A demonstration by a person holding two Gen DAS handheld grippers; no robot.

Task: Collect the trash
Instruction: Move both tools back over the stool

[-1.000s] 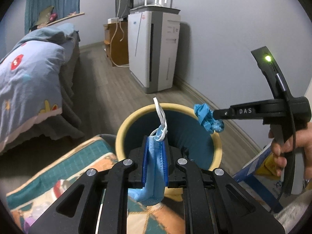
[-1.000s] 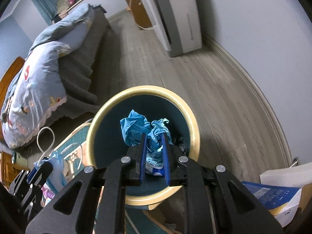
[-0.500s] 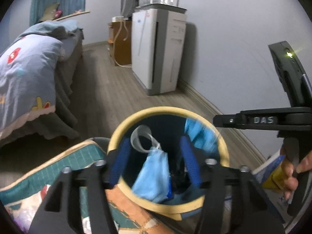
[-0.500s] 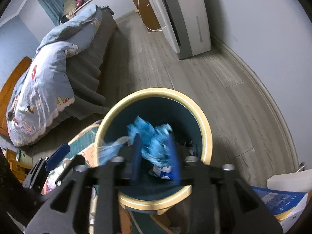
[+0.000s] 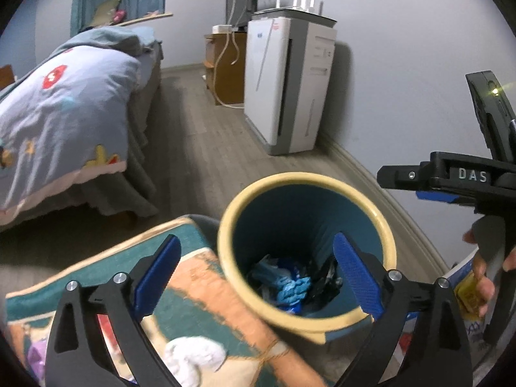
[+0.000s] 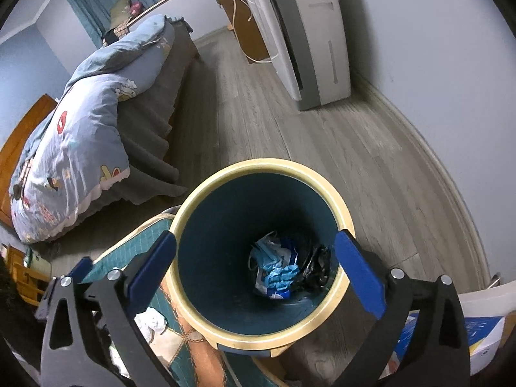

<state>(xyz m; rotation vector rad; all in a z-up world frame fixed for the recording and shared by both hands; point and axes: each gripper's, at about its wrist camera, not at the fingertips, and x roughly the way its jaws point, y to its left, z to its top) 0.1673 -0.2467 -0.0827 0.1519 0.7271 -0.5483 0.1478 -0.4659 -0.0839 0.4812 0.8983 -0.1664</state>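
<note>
A round bin with a cream rim (image 5: 306, 177) (image 6: 264, 163) and a dark teal inside stands on the floor below both grippers. At its bottom lies trash (image 5: 287, 285) (image 6: 280, 274): a light blue face mask, a crumpled blue piece and something black. My left gripper (image 5: 254, 245) hangs over the bin's near side, its jaws opening wide with nothing between the blue pads. My right gripper (image 6: 255, 238) is above the bin mouth, its jaws also opening and empty. In the left wrist view the right gripper's black frame (image 5: 451, 175) shows at the right, held by a hand (image 5: 483, 277).
A patterned teal and orange mat (image 5: 200, 277) lies left of the bin with a white crumpled tissue (image 5: 193, 358) on it. A bed with a blue quilt (image 6: 80, 148) is at the left, a white appliance (image 5: 287, 84) by the wall, a blue and white box (image 6: 477, 332) at the right.
Both grippers have gone from shut to wide open. The face mask left the left gripper and the crumpled blue piece left the right one; both now lie in the bin.
</note>
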